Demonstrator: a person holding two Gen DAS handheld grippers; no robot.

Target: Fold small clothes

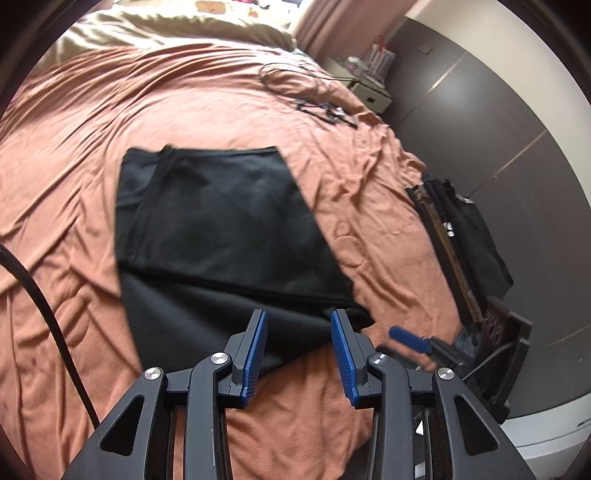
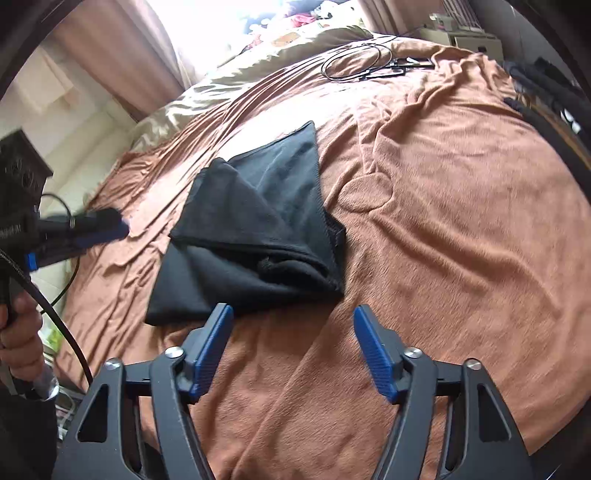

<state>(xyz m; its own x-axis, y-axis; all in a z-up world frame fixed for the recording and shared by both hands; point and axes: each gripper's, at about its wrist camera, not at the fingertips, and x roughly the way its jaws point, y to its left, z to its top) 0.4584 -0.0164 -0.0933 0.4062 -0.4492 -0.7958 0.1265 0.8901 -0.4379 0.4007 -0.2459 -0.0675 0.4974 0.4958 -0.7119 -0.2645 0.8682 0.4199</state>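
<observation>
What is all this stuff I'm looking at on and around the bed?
Garment: one, black, partly folded, lying mid-bed.
Bed cover: one, rust orange, wrinkled, under everything.
Pillow: one, beige, at the far end of the bed.
Cables: a loose black tangle, far corner of the bed.
Nightstand: one, pale, beside the far corner.
Dark clothes: a pile, at the bed's right edge.
Curtain: pinkish, by the bright window.
Left gripper: black with blue pads, open, over the garment's near edge.
Right gripper: same, open, just short of the garment.

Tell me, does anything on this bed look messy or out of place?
The black garment is folded unevenly, one layer lying diagonally across the rest. A loose cable sprawls on the far corner of the wrinkled bedspread.
</observation>
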